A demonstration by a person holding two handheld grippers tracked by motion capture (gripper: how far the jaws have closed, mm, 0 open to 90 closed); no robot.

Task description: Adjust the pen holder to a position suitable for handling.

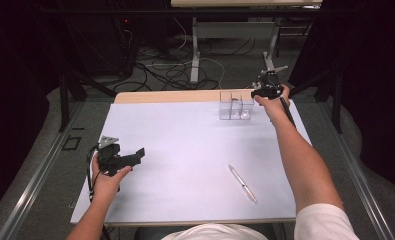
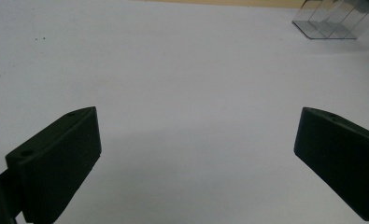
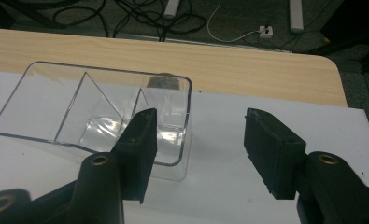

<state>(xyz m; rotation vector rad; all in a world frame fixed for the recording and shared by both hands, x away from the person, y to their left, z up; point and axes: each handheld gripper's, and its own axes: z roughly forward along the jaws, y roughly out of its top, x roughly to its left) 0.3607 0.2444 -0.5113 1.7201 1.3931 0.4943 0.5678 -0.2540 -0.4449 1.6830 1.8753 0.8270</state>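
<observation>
A clear plastic compartmented organizer box (image 1: 235,105) stands at one o'clock near the table's far wooden edge (image 1: 170,96). The right gripper (image 1: 263,93), half-open and empty, straddles its right wall. A silver pen (image 1: 243,183) lies at five o'clock. The left gripper (image 1: 135,157) gapes wide, empty, over bare white mat (image 1: 185,150).

a clear plastic divided organizer (image 1: 235,105) stands upright near the table's far edge.
</observation>
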